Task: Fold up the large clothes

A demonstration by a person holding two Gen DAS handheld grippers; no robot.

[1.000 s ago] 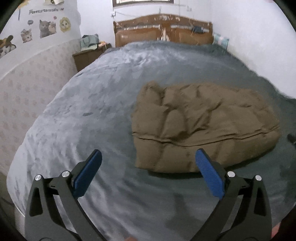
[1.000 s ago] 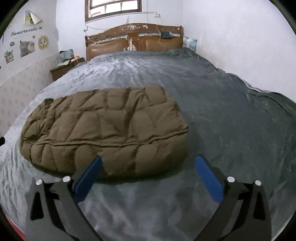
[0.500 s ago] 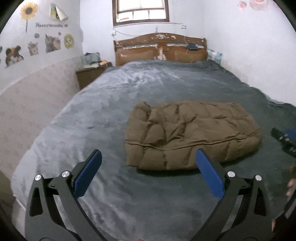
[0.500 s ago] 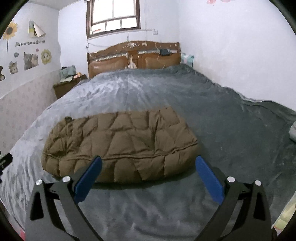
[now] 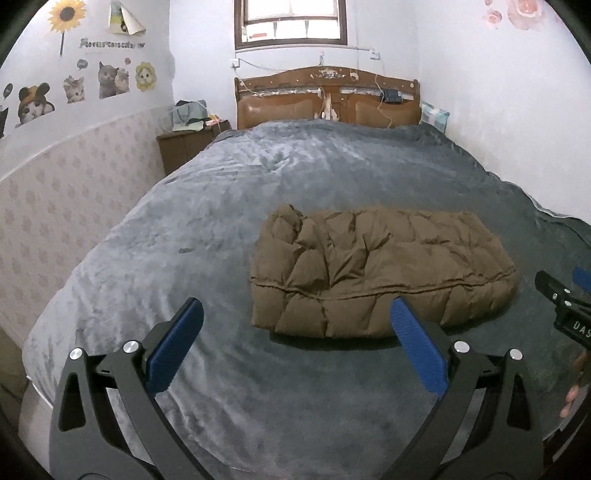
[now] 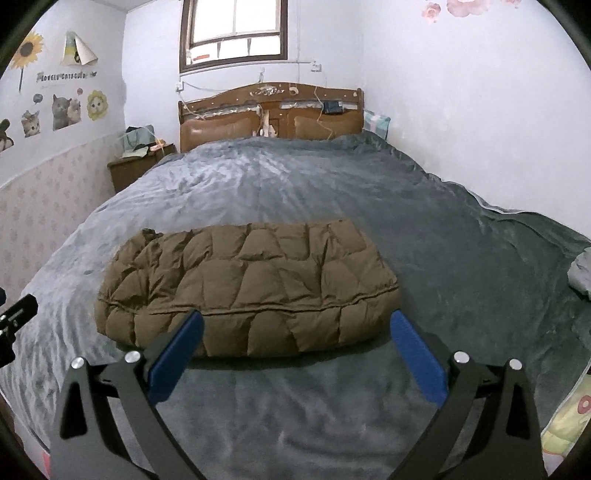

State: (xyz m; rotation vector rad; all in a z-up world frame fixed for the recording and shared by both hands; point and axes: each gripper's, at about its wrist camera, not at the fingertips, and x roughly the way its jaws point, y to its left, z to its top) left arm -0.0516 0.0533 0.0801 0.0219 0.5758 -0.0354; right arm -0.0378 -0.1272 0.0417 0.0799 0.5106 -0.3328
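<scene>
- My left gripper (image 5: 295, 341) hangs above the near part of the bed, its two blue-padded fingers (image 5: 175, 349) spread wide with nothing between them.
- My right gripper (image 6: 295, 350) is spread just as wide and also holds nothing; its blue pads (image 6: 417, 354) frame the front edge of the jacket from above.
- The brown quilted down jacket (image 5: 376, 273) lies folded into a puffy, roughly rectangular bundle on the grey plush blanket (image 5: 229, 206) that covers the bed.
- The bundle sits in the near half of the bed, its long side running left to right in front of me; neither gripper touches it.
- From the right wrist camera the jacket (image 6: 247, 288) shows a seam running along its front fold, and its left end looks more crumpled than its right.
- At the right edge of the left wrist view I can see part of my right gripper (image 5: 565, 306), and my fingers (image 5: 574, 387) on its handle below it.
- At the left edge of the right wrist view, a black tip of my left gripper (image 6: 16, 314) shows over the blanket.
- Behind the bed stands a brown wooden headboard (image 6: 269, 114) with padded panels, under a window (image 6: 232, 29).
- A wooden nightstand (image 5: 184, 147) with things piled on it stands at the left of the headboard.
- Cat and sunflower stickers (image 5: 110, 77) dot the left wall.
</scene>
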